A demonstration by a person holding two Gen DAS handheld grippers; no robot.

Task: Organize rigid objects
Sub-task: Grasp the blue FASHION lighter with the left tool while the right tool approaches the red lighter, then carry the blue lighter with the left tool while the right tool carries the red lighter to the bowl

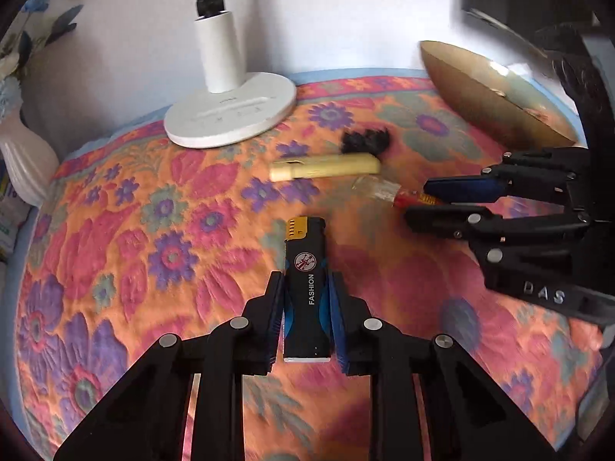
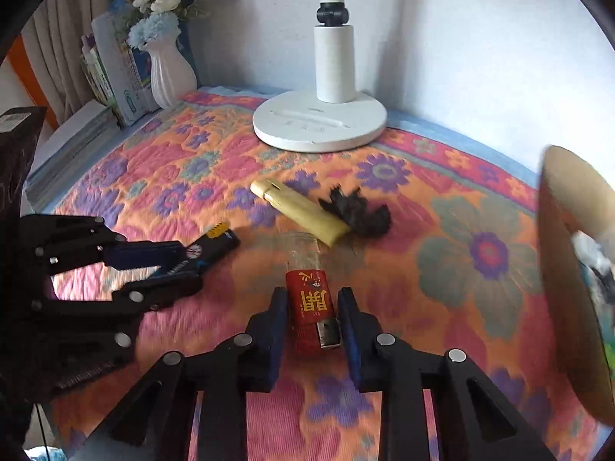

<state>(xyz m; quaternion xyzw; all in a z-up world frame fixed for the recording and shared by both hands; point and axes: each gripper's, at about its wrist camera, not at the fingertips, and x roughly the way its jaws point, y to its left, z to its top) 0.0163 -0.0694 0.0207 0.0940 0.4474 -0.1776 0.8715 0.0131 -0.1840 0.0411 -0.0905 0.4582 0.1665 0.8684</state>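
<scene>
My left gripper [image 1: 306,288] is shut on a black lighter [image 1: 306,276] marked FASHION, with a gold top, held over the flowered cloth; the lighter [image 2: 215,247] and left gripper [image 2: 184,269] also show in the right wrist view. My right gripper [image 2: 312,299] is shut on a red lighter [image 2: 310,303] with gold characters and a clear end. It appears at the right in the left wrist view [image 1: 417,201]. A yellow lighter [image 1: 324,167] [image 2: 300,211] lies on the cloth between them, beside a black furry clump [image 1: 365,140] [image 2: 359,211].
A white lamp base [image 1: 230,115] [image 2: 319,121] stands at the back. A cardboard box [image 1: 496,96] [image 2: 572,269] lies open at the right. A white vase [image 2: 171,73] with flowers and books [image 2: 115,77] stand at the back left.
</scene>
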